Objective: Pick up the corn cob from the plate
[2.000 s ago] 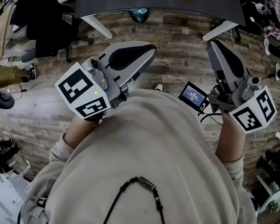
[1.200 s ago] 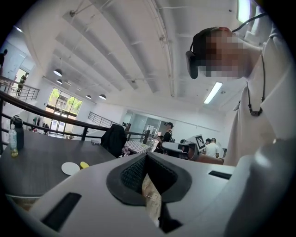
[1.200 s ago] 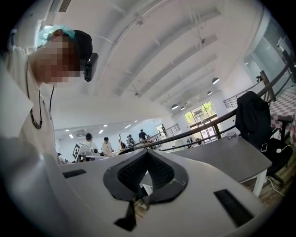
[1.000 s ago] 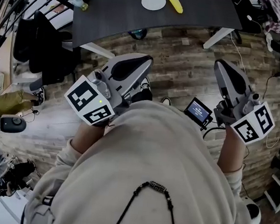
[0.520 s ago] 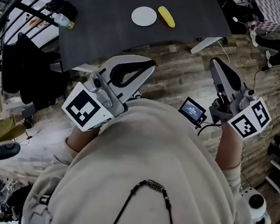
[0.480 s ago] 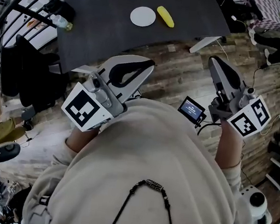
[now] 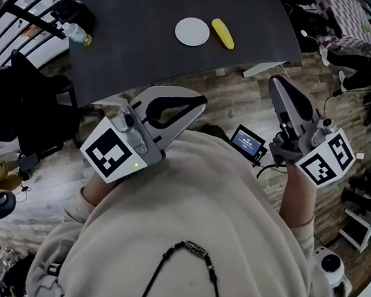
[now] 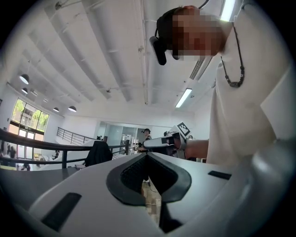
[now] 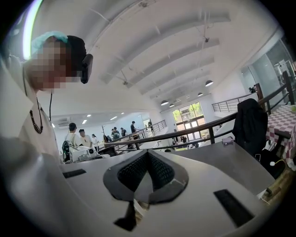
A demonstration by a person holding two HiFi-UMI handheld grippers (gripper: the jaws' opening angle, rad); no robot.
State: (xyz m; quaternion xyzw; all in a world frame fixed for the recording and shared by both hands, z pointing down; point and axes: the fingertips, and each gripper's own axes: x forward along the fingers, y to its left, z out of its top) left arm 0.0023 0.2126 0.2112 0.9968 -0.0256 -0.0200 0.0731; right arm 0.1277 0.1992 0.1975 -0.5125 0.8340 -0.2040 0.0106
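A yellow corn cob (image 7: 222,33) lies on the dark table (image 7: 136,55), just right of a small white plate (image 7: 192,31) and not on it. Both are far ahead of me in the head view. My left gripper (image 7: 200,101) is held level in front of my chest, short of the table's near edge, jaws shut and empty. My right gripper (image 7: 275,82) points past the table's right corner, also shut on nothing. The left gripper view shows closed jaw tips (image 8: 147,155), and the right gripper view shows the same (image 9: 148,152). Neither gripper view shows the corn.
A plastic bottle (image 7: 76,33) lies at the table's left edge. Dark clothes hang on a chair (image 7: 26,103) at the left. White table legs (image 7: 264,68) stand on the wood floor. A small screen (image 7: 247,143) hangs at my waist. Cables and clutter (image 7: 364,188) line the right side.
The table, plate and corn have come further into the head view and nearer. Both grippers moved forward toward the table's edge and stayed shut.
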